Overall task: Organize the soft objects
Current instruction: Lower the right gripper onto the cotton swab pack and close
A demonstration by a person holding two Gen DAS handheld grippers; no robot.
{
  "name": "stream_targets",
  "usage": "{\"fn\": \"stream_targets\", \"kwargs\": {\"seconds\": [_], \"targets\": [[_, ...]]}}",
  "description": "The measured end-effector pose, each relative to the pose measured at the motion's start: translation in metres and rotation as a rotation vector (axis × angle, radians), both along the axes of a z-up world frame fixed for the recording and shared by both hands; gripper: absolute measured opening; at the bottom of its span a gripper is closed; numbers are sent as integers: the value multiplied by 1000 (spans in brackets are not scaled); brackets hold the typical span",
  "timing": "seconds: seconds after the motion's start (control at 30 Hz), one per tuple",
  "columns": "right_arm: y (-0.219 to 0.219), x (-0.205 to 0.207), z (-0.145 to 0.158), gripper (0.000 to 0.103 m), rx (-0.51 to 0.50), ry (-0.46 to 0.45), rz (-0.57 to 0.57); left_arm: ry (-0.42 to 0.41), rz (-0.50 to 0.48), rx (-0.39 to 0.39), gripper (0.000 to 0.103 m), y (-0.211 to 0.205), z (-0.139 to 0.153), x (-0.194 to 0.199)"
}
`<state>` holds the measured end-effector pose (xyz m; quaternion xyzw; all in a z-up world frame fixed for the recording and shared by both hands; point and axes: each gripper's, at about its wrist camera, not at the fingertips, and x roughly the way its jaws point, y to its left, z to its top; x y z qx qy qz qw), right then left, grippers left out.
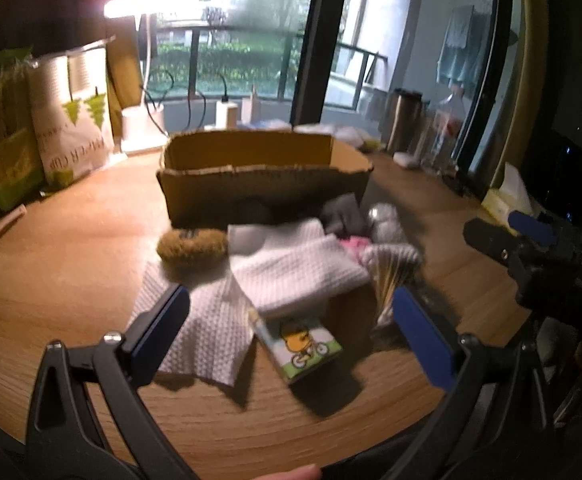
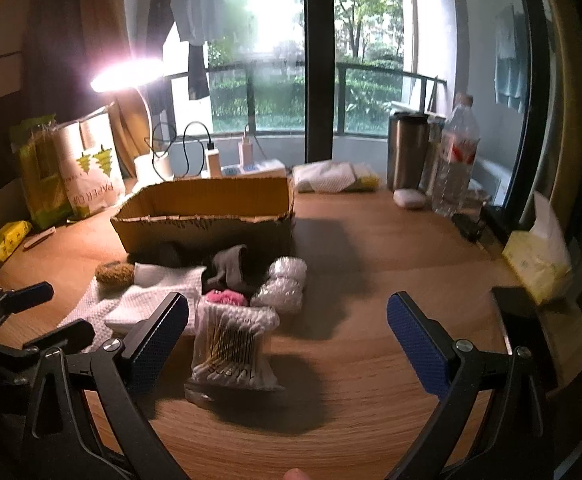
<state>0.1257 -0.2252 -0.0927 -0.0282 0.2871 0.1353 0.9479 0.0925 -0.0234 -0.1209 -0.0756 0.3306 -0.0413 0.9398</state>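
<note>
An open cardboard box [image 1: 263, 184] stands mid-table; it also shows in the right wrist view [image 2: 207, 220]. In front of it lies a heap: folded white cloths [image 1: 295, 272], a brown fuzzy item [image 1: 191, 246], a dark grey cloth [image 1: 343, 212], a pink item [image 1: 355, 245], silver bubble-wrap bundles [image 2: 285, 284], a cotton-swab pack [image 2: 231, 344] and a cartoon tissue packet [image 1: 301, 344]. My left gripper [image 1: 291, 332] is open, hovering just before the heap with the tissue packet between its fingers. My right gripper [image 2: 287, 336] is open, right of the swab pack, holding nothing.
A lit desk lamp [image 1: 147, 8], paper-cup bag [image 1: 75, 120] and green bag [image 1: 3, 140] stand at the back left. A steel tumbler [image 2: 407, 152], water bottle [image 2: 457, 160], white case [image 2: 409, 199] and tissue box [image 2: 539, 264] are on the right.
</note>
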Motion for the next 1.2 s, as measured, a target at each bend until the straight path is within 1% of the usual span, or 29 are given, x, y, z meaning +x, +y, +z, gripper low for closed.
{"fn": "stream_targets", "kwargs": {"seconds": [0.13,0.3,0.5,0.57,0.6,0.67,0.77,0.83,0.87,0.9,1.1,1.13,1.17,1.2], "targets": [[-2,7,-12,101,7,33,-3,43,-18,14,102,-5,-15,8],[-5,13,-22,101,23,63,-4,123,-21,21,102,-9,-36,19],[-5,20,-37,101,28,107,22,156,-33,37,101,-15,-44,26],[-3,22,-43,101,26,124,36,171,-40,51,95,-19,-47,28],[-3,23,-45,101,25,130,42,182,-45,57,89,-20,-49,29],[0,24,-49,101,27,140,56,199,-49,67,88,-20,-52,30],[2,26,-53,101,41,157,81,204,-54,74,85,-21,-53,30],[5,27,-56,101,51,172,98,209,-61,78,74,-23,-54,31],[6,27,-57,101,54,176,103,217,-63,78,72,-23,-56,31],[8,28,-58,101,58,183,112,226,-64,78,68,-23,-57,32],[19,31,-63,101,83,205,153,227,-76,81,60,-24,-56,29],[19,32,-64,98,86,210,157,226,-77,80,59,-23,-56,28],[21,33,-66,92,84,215,161,224,-79,78,58,-23,-55,27],[23,34,-67,90,80,221,165,222,-81,77,57,-23,-55,26]]}}
